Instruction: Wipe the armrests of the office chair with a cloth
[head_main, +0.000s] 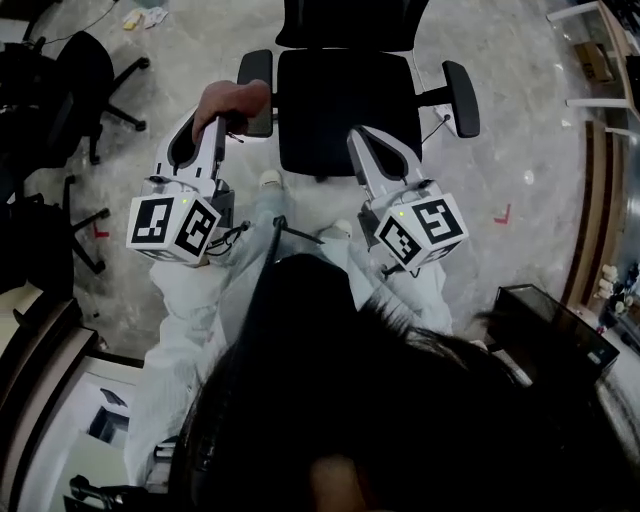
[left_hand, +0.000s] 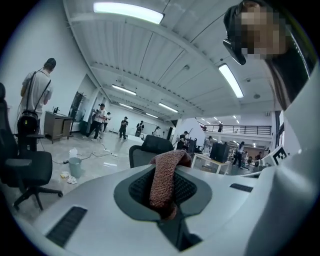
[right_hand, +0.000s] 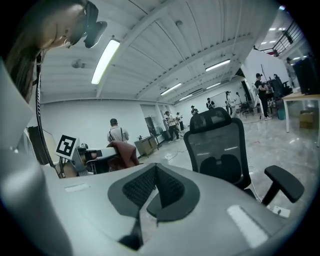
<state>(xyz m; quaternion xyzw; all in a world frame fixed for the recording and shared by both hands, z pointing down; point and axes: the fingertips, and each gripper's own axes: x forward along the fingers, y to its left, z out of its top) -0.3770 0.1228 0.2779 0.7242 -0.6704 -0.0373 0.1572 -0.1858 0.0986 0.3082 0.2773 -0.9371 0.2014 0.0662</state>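
The cloth (head_main: 235, 98), reddish and bunched, sits at the tip of your left gripper (head_main: 225, 120). It lies right at the near end of the armrest on your left (head_main: 257, 92), which is where a wipe would plausibly start. From above I cannot tell whether it is pressing on the pad or hanging just over it. The left gripper view settles the grip. The jaws are closed on the cloth, a fold is pinched between the dark pads, and the rest flops over the top, so there is loose fabric to drag along the armrest. That view looks up towards the ceiling and shows no armrest at all, so only the head view places the cloth against the office chair (head_main: 335, 105). Your right gripper (head_main: 360, 135) is over the front of the seat, apart from both armrests. Its own view shows the jaws drawn together with nothing between them, so it seems to be simply parked clear of the work. That view also shows the far armrest (right_hand: 284, 183) bare and unattended, and it catches the cloth side-on at your other gripper. People (left_hand: 36, 102) stand well off across the floor.
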